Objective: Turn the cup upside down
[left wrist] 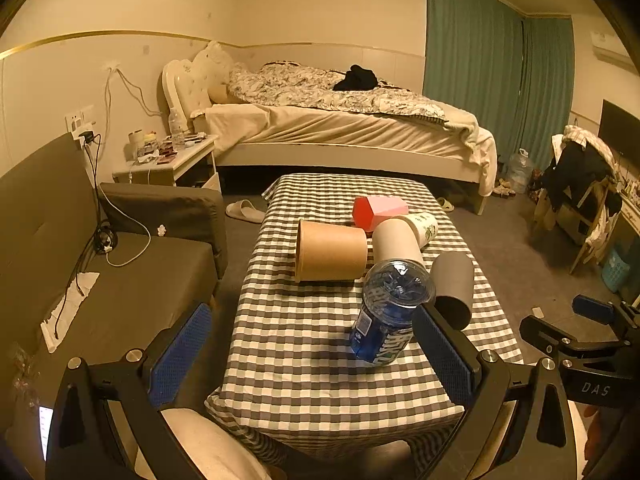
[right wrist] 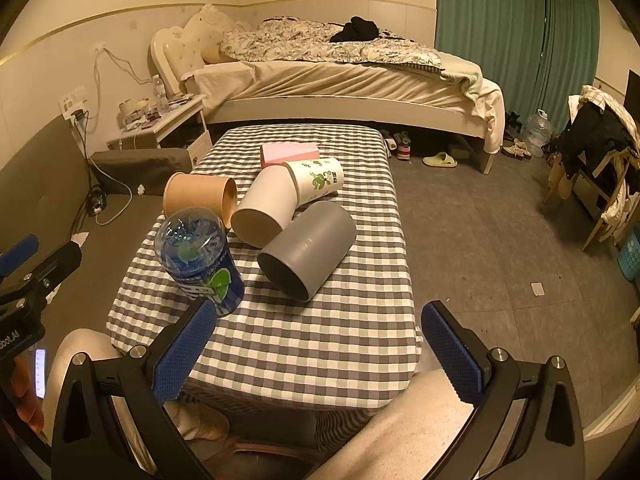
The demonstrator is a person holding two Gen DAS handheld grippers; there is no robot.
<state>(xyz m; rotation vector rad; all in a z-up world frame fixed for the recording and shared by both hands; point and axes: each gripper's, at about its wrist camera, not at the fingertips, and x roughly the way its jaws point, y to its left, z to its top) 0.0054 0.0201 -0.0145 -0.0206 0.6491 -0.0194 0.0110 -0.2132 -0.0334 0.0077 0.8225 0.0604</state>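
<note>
Bed (right wrist: 340, 76) along far wall, patterned quilt (right wrist: 320, 46) rumpled on top, black garment (right wrist: 356, 29) lying on quilt. Teal curtains (right wrist: 492, 28) right of bed. White nightstand (right wrist: 168, 124) left of bed, cluttered, clear bottle (right wrist: 159, 88) standing on it. Grey sofa (left wrist: 100, 272) on left with cables (left wrist: 104, 236) trailing from wall socket. Chair (right wrist: 600, 152) at right, draped in clothes. Green slipper (right wrist: 440, 159) on floor near bed. Pink box (right wrist: 289, 153) at far end of checkered surface (right wrist: 312, 344).
</note>
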